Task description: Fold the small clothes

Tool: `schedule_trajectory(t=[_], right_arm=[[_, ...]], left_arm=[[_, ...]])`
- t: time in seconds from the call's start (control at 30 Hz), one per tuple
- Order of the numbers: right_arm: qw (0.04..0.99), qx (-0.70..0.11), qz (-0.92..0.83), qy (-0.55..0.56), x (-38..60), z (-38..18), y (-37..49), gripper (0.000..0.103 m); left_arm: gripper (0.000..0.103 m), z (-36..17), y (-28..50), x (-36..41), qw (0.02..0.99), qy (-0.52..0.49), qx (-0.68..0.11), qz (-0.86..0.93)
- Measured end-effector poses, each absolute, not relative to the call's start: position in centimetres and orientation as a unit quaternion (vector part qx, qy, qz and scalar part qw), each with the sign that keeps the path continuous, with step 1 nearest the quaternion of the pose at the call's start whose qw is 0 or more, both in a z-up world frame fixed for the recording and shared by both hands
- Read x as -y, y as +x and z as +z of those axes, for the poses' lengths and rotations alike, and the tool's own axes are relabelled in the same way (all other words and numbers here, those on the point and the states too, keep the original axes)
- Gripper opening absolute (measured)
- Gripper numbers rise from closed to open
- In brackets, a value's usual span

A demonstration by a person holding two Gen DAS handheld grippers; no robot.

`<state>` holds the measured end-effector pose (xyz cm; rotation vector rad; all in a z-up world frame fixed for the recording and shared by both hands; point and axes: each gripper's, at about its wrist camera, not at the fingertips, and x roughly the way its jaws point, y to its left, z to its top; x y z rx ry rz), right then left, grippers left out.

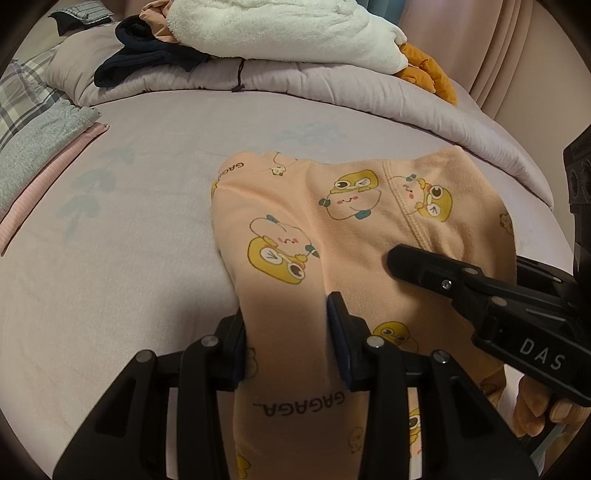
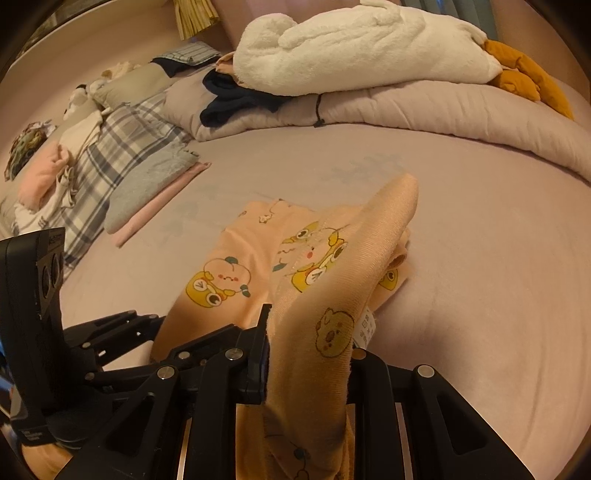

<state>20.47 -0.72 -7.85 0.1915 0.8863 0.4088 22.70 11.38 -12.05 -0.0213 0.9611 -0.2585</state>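
A small peach garment (image 1: 332,206) printed with yellow cartoon figures lies partly on the lilac bed sheet (image 1: 129,258), its near part lifted. My left gripper (image 1: 290,343) is shut on a raised fold of it, and the cloth fills the gap between the pads. From the right, the right gripper's finger (image 1: 402,262) lies across the same garment. In the right wrist view the right gripper (image 2: 310,354) is shut on a lifted edge of the peach garment (image 2: 236,273), which drapes over and hides its right finger. The left gripper (image 2: 147,325) meets the cloth at the left.
Folded grey and pink clothes (image 1: 48,147) sit at the left beside a plaid pillow (image 2: 122,147). A rolled duvet (image 1: 332,88) runs along the back, carrying a white fleece blanket (image 1: 280,29), a navy garment (image 1: 147,59) and an orange plush (image 1: 428,74). A hand (image 1: 535,410) holds the right gripper.
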Motion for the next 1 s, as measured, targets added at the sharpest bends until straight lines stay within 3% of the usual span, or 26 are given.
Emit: schedule_trajectory(t=[1.0], right_arm=[[0.874,-0.437,0.184,0.106,1.29,-8.51,20.53,0.023]], left_arm=[[0.039,-12.02,22.72,-10.9,0.878,0.004,-0.464,-0.115]])
